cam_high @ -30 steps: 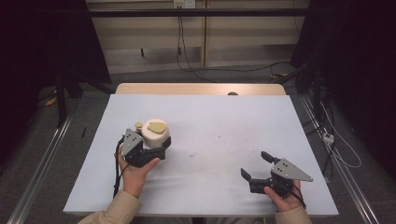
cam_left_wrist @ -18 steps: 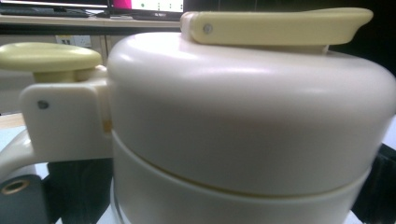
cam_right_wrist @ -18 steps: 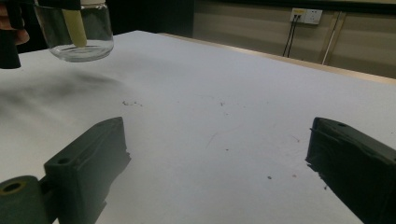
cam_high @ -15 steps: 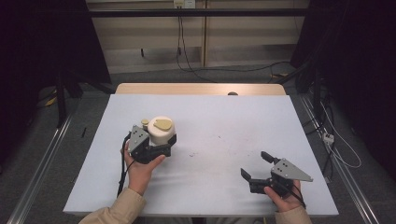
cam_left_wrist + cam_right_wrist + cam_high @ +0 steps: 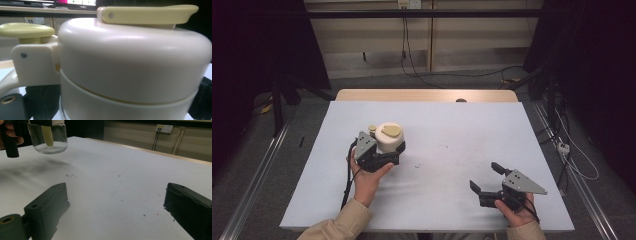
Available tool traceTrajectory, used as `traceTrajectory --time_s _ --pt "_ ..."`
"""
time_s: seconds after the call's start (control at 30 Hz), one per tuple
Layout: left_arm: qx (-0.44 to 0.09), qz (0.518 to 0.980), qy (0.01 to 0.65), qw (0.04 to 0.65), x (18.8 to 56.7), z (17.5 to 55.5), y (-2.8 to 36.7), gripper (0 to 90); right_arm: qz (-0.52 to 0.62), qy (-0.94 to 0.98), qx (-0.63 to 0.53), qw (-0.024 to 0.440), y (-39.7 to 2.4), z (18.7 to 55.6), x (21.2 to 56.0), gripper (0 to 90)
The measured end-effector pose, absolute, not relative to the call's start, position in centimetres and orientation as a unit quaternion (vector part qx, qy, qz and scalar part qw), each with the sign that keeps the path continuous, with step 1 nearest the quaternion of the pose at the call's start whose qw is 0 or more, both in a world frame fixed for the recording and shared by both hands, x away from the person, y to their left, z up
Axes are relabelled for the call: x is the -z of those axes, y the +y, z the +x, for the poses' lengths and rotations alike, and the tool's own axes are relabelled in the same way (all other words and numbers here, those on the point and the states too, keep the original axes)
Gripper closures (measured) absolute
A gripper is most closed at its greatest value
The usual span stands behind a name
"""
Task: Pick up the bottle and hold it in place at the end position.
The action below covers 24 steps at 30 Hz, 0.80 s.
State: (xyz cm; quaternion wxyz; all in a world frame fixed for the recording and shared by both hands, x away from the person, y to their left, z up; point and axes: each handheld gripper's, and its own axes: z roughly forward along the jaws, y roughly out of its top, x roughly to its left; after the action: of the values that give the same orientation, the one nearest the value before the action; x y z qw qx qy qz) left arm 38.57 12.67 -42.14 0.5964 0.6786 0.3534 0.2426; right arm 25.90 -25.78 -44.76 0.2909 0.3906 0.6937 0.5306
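A cream jar point(image 5: 388, 137) with a pale yellow lid lever and side knob is clamped between the jaws of my left gripper point(image 5: 384, 154), which is shut on it at the table's left middle. In the left gripper view the cream lid point(image 5: 135, 62) looms close, with black fingers point(image 5: 40, 102) at both sides. The right gripper view shows the jar's clear glass base point(image 5: 50, 140) hanging slightly above the white table, a shadow beneath it. My right gripper point(image 5: 484, 176) rests near the front right, open, nothing between its fingers point(image 5: 47, 205).
The white table top point(image 5: 452, 130) has a few small dark specks near its middle. A wooden strip point(image 5: 427, 95) runs along the far edge with a small dark object point(image 5: 460, 100) on it. Cables point(image 5: 572, 160) lie on the floor to the right.
My left gripper has carried the jar a little to the right. The right gripper has stayed in place.
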Motion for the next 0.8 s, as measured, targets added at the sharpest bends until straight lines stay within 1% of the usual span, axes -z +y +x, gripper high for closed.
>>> traceTrajectory --time_s 0.8 --pt "-0.234 0.683 0.347 0.598 42.3 39.6 11.0 6.3 0.390 0.690 -0.534 0.293 -25.8 25.8 44.7 4.9"
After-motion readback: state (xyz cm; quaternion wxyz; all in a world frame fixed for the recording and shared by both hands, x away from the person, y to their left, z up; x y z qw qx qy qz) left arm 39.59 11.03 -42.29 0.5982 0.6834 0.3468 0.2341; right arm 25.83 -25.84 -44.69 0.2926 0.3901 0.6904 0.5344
